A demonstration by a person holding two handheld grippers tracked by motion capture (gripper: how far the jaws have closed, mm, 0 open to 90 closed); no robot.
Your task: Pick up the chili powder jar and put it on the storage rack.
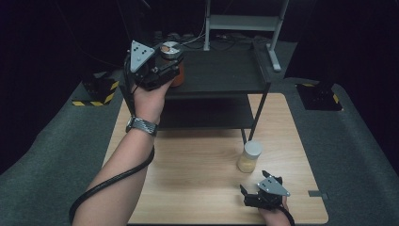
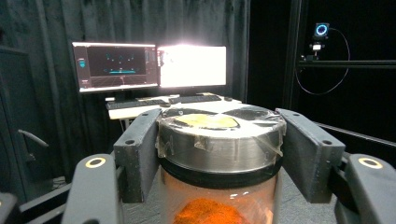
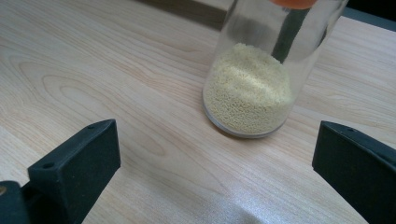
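A glass jar of orange-red powder (image 2: 219, 154) with a silver lid sits between the jaws of my left gripper (image 2: 219, 154), which is shut on it just under the lid. In the high view that gripper (image 1: 170, 70) holds the orange jar (image 1: 176, 75) at the left end of the black shelf's top (image 1: 221, 70). A second jar with pale yellow grains (image 1: 249, 157) stands on the wooden table (image 1: 188, 160). My right gripper (image 1: 251, 193) rests near the table's front edge, open, just short of the yellow-grain jar (image 3: 250, 91).
The black two-level shelf (image 1: 211, 113) stands across the back of the table, its leg (image 1: 258, 115) close behind the yellow-grain jar. Grey carpet surrounds the table. Two monitors (image 2: 149, 65) and a keyboard lie beyond in the left gripper view.
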